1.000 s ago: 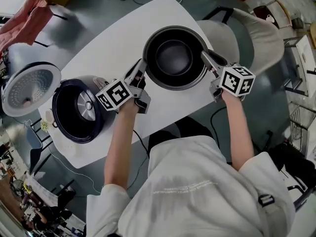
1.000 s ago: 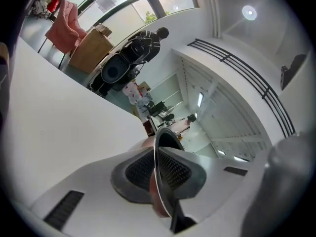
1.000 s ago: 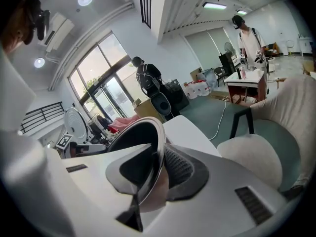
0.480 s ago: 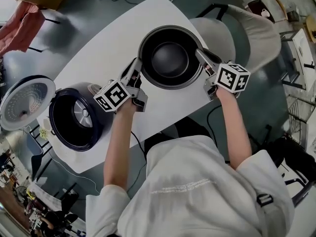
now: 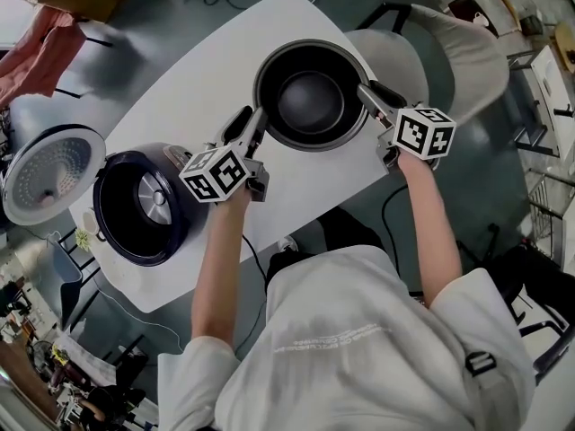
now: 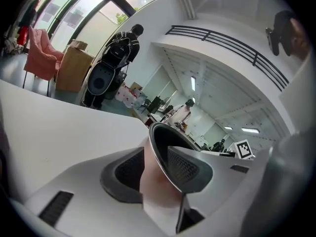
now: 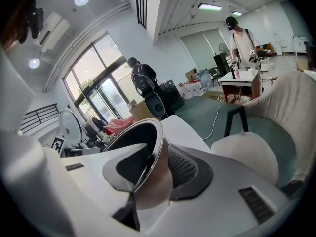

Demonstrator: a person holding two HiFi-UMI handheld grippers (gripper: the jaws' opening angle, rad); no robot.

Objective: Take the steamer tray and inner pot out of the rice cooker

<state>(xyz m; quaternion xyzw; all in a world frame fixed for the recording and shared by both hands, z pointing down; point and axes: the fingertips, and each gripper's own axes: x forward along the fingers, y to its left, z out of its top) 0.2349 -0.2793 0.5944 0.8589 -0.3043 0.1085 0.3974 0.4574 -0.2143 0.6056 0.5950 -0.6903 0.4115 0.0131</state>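
Note:
The dark inner pot (image 5: 310, 101) stands upright on the white table (image 5: 198, 79), to the right of the rice cooker (image 5: 144, 206). My left gripper (image 5: 252, 120) is at the pot's left rim and my right gripper (image 5: 370, 91) at its right rim. In the left gripper view the pot's rim (image 6: 163, 147) runs between the jaws of the left gripper (image 6: 158, 169), which are opening. The right gripper view shows the pot (image 7: 143, 137) between the jaws of the right gripper (image 7: 158, 169), also opening. No steamer tray is in view.
The cooker's round lid (image 5: 49, 173) hangs open past the table's left end. A pale chair (image 5: 449, 52) stands behind the table at the right. A pink cloth (image 5: 36, 52) lies on the floor at the far left.
The left gripper has rolled a little at the pot's rim. The pot and the right gripper stay where they were on the table.

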